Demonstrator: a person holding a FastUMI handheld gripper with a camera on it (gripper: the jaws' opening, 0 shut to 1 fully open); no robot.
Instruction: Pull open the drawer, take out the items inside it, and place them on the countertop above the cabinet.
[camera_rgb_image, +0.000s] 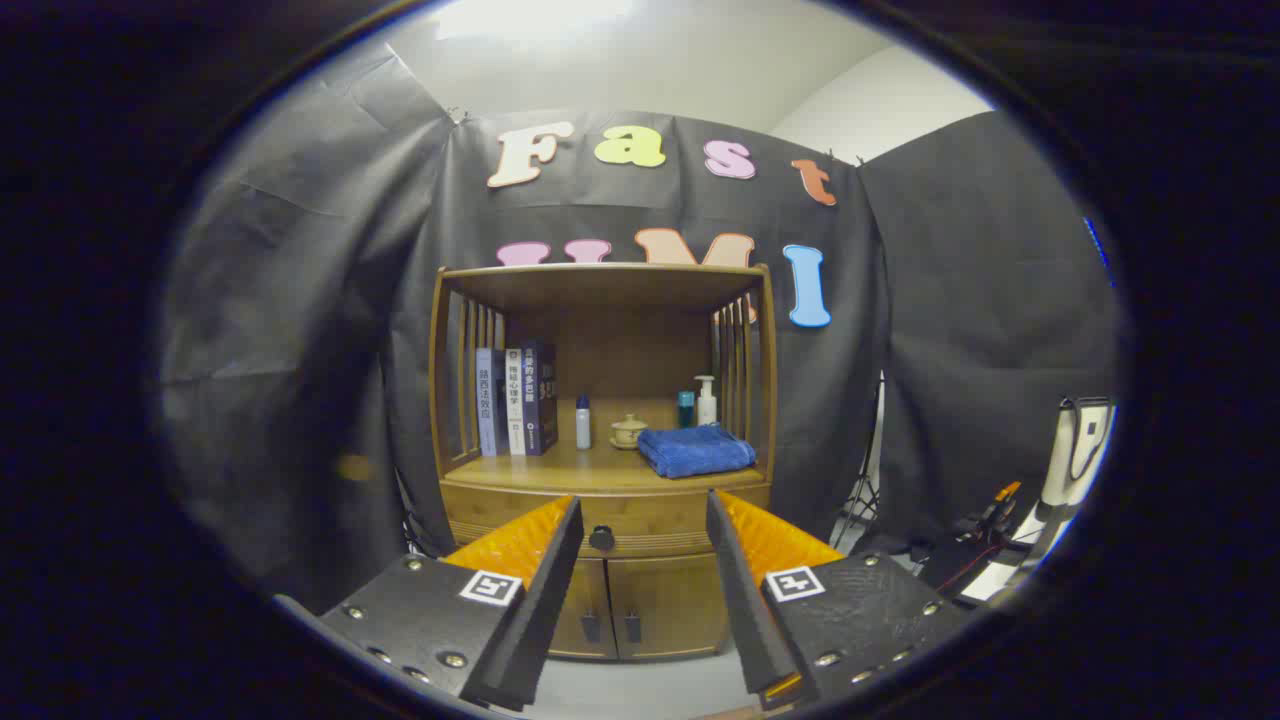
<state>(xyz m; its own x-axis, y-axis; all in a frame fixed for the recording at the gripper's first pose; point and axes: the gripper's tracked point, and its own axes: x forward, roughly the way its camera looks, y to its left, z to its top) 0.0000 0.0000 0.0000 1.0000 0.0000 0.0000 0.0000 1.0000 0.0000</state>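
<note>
Open, empty jaws (645, 520) frame the closed drawer (640, 515); its dark knob (601, 538) sits between them, nearer my left finger, still beyond reach. Above lies the tabletop (560, 468), carrying a folded blue towel (696, 449). Risk, as I judge it: advancing off-centre could make the jaws glance off the knob.

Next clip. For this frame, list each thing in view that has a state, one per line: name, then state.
Drawer: shut, flush with the cabinet front, knob untouched.
Lower cabinet doors: both shut.
Tool: open, fingers apart, holding nothing, short of the drawer.
Blue towel: folded, lying on the countertop.
Books: upright at the shelf's side.
Pump bottle: upright behind the towel.
Small white bottle: upright.
</note>
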